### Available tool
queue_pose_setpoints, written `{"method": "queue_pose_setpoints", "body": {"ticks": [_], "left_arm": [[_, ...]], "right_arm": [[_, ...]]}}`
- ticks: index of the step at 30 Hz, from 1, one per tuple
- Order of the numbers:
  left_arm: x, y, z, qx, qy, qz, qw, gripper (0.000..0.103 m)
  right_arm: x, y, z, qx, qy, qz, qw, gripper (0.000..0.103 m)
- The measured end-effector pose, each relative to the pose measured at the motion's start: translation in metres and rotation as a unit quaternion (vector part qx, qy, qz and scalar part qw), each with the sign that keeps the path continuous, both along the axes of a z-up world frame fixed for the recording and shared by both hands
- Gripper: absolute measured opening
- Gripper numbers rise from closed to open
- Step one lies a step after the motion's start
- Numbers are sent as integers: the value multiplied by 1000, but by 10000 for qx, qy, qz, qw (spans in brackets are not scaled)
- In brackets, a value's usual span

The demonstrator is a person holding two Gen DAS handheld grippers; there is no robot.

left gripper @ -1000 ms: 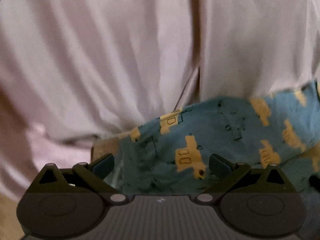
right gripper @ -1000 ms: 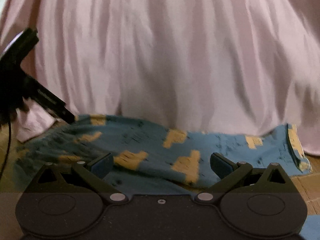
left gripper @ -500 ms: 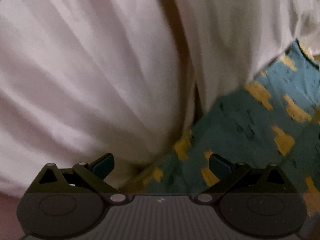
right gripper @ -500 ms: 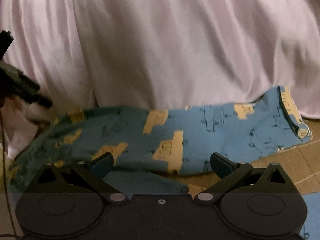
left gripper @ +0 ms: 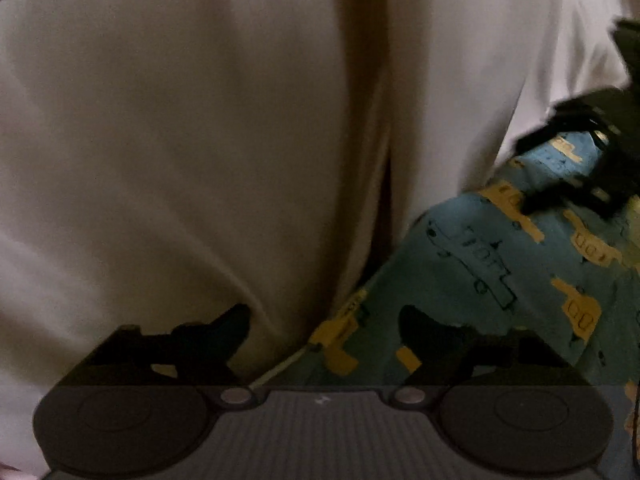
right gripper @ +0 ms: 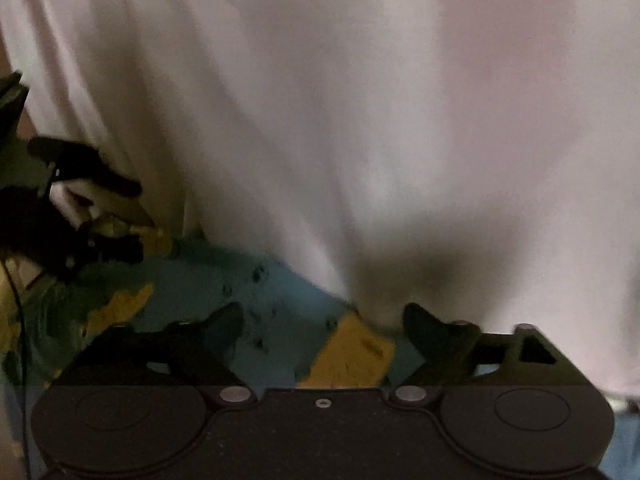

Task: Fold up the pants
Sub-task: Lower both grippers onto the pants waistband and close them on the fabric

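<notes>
The blue pants (left gripper: 480, 264) with yellow vehicle prints lie flat, their far edge tucked under a hanging pale pink cloth (left gripper: 200, 160). In the left wrist view they fill the lower right. My left gripper (left gripper: 324, 332) is open low over their edge, its left finger in front of the cloth and its right finger over the pants. In the right wrist view the pants (right gripper: 192, 292) spread across the lower left. My right gripper (right gripper: 324, 320) is open just above them, right at the pink cloth (right gripper: 360, 120). Each gripper shows in the other's view: right gripper (left gripper: 580, 160), left gripper (right gripper: 80, 208).
The draped pink cloth fills most of both views and blocks everything behind it. A thin black cable (right gripper: 20, 340) hangs down the left edge of the right wrist view. A patch of light blue surface (right gripper: 624, 444) shows at the lower right.
Both grippers have moved in close to the pants' far edge at the cloth, so pants and cloth now look much larger. The left view has swung left. Both grippers stay open.
</notes>
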State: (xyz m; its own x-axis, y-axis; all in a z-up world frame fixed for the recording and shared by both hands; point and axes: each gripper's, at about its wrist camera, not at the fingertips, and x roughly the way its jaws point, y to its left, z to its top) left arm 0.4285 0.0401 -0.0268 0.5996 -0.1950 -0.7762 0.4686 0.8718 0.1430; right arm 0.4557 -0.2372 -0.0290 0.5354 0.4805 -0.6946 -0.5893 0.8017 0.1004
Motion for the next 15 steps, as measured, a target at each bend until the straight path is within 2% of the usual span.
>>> {"method": "queue_pose_setpoints", "body": {"ticks": [2,4,7,9,11,13,15], "left_arm": [[3,3,-2,-93,132,-9,9999,68],[6,5,-4,-203,259,-59,9994,51],[2,6,-9,-163,277,-175,9993,41],[4,4,-11,-62,242,-172,9995,39],[6,6,-13,16,309,-65,9995,36],[10,8,-17,-38,468,47,9989,27],[12,10,-18,-120,588,137,9981,23]], "right_arm": [[8,8,-3,-54,72,92,9999,77],[12,12,-7,-82,174,197,9996,67],[13,18,-16,-287,112,292,9991,54],[15,20,-20,-302,88,252,9992,49],[17,21,-25,-270,89,156,9995,48],[18,19,-28,-185,98,82,9997,49],[22,17,-30,-67,180,29,9998,49]]}}
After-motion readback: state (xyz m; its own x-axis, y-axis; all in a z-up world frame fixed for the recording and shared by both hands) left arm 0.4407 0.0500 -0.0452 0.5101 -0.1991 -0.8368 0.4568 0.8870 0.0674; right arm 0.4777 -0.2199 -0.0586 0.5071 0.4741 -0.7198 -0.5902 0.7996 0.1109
